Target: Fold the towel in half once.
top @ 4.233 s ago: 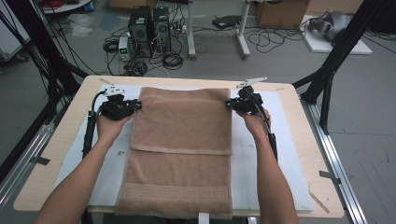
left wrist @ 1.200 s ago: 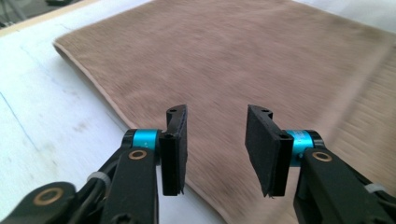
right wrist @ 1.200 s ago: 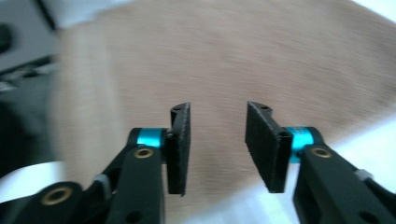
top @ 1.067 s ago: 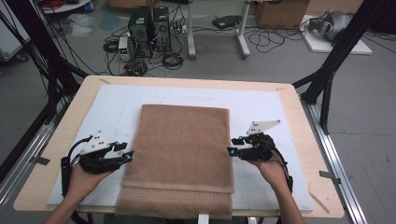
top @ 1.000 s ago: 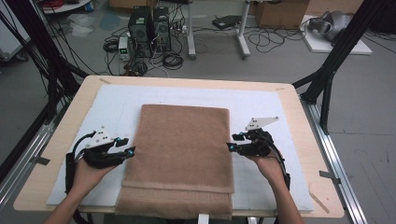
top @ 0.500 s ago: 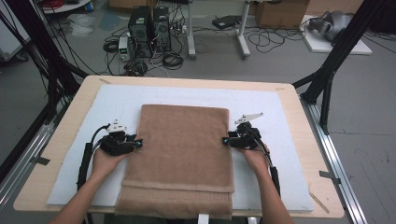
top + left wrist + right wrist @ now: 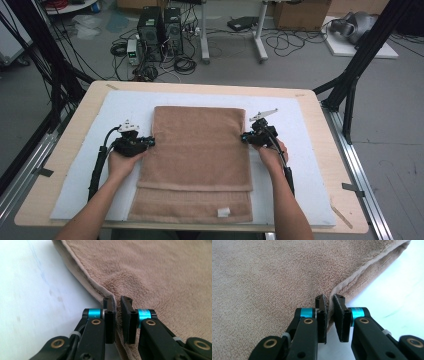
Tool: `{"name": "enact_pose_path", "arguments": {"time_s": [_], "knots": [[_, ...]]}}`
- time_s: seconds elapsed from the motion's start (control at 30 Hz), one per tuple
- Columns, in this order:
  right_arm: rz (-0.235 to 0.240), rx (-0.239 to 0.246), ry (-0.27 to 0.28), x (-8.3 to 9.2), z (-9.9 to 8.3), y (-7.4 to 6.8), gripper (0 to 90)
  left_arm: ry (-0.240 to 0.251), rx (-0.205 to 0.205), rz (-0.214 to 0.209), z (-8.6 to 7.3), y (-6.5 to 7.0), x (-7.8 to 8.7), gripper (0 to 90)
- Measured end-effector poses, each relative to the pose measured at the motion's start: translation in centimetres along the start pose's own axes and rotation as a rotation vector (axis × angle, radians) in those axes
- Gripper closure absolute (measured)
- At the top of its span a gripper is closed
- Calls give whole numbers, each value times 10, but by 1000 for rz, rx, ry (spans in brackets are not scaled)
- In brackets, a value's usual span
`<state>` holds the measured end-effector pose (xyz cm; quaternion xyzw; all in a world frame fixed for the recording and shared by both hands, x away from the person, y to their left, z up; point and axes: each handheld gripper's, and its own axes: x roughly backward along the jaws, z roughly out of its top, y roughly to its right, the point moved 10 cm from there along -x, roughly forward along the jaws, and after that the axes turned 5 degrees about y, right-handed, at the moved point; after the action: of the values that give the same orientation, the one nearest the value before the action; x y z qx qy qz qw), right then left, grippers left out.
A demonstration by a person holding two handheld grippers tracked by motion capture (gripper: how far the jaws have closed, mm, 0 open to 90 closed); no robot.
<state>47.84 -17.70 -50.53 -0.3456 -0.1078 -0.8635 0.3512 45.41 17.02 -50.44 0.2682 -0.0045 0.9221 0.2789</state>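
Wooden worktop [image 7: 320, 107] under a white mat [image 7: 125, 102], brown towel [image 7: 197, 150] folded flat at the middle. Left gripper [image 7: 148, 142] at the towel's left edge, right gripper [image 7: 245, 137] at its right edge. Jaws on both just closing, each pair clenched on the towel's hem [image 7: 110, 295].

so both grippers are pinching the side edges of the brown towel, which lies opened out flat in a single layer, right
Not quite. The grippers part holds: the left gripper and right gripper each pinch a side edge of the brown towel. But the towel is folded, not a single layer: the high view shows an upper layer ending short of the near edge, with a lower layer showing below it.
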Motion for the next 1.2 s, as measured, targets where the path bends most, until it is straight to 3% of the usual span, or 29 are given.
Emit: {"name": "enact_pose_path", "arguments": {"time_s": [0.13, 0.17, 0.27, 0.37, 0.43, 0.5, 0.67, 0.87, 0.9, 0.97, 1.03, 1.1, 1.2], "knots": [[-14, -16, 17, -3, 10, 14, 816, 15, 10, 28, 13, -9, -12, 822], [-11, -16, 16, -5, 12, 16, 811, 4, 28, 25, 14, -11, -15, 821], [-11, -41, 10, -9, 11, 19, 742, -5, 16, 25, 13, -12, -16, 799], [5, -80, 18, -5, 8, 21, 612, -36, -20, 35, 11, -16, -7, 687], [16, -127, 34, 4, 7, 24, 552, -23, -25, 22, 14, -16, 2, 642], [31, -128, 60, 16, 8, 21, 519, 2, -31, 10, 18, -14, 13, 619], [77, -73, 126, 44, 12, -5, 502, 31, -81, -43, 20, 3, 38, 596], [90, 5, 98, 62, -7, -41, 519, 33, -166, -89, 4, 30, 61, 591], [110, 14, 115, 63, -10, -48, 536, 18, -172, -101, -1, 33, 63, 592], [122, 51, 95, 63, -19, -60, 541, 6, -188, -117, -12, 39, 65, 592], [164, 54, 97, 61, -27, -72, 558, -19, -191, -137, -22, 43, 66, 592], [164, 97, 54, 56, -36, -79, 565, -28, -195, -164, -30, 47, 67, 593], [193, 101, 38, 49, -45, -88, 581, -68, -213, -188, -43, 51, 66, 603]]}}
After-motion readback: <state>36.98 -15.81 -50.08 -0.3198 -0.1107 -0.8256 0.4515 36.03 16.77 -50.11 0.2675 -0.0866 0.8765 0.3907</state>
